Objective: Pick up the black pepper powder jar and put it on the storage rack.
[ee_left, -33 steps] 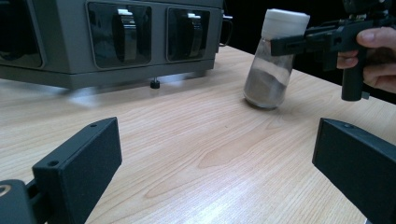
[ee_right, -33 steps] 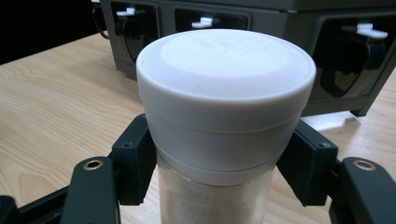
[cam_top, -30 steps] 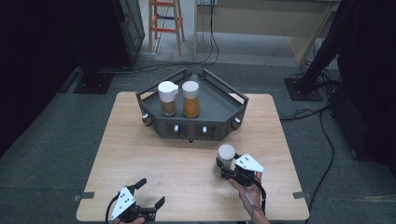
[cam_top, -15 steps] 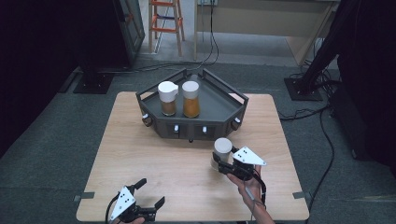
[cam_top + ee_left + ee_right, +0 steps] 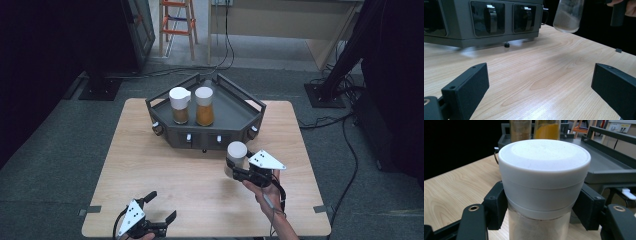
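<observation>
A white-capped jar of pale powder (image 5: pixel 236 157) (image 5: pixel 541 185) (image 5: pixel 569 15) hangs just above the table, right of centre, with my right gripper (image 5: pixel 239 170) (image 5: pixel 541 207) shut on it just under its cap. The dark grey tray (image 5: pixel 235 112) (image 5: pixel 454 37) (image 5: pixel 606 162) stands at the back middle and holds two white-capped jars: one with brown powder (image 5: pixel 179 105) (image 5: pixel 520 128), one with orange powder (image 5: pixel 204 106) (image 5: pixel 547 130). My left gripper (image 5: pixel 156 210) (image 5: pixel 539 87) rests open at the front left edge, nothing between its jaws.
The wooden table (image 5: pixel 150 165) sits on grey carpet. An orange ladder (image 5: pixel 176 25) and cables lie beyond it. Black stand bases (image 5: pixel 327 92) sit on the floor at the right and back left. Drawer handles (image 5: pixel 491 18) line the tray's front.
My right gripper has carried the pale jar up and leftward, closer to the tray's front. The left gripper has stayed put.
</observation>
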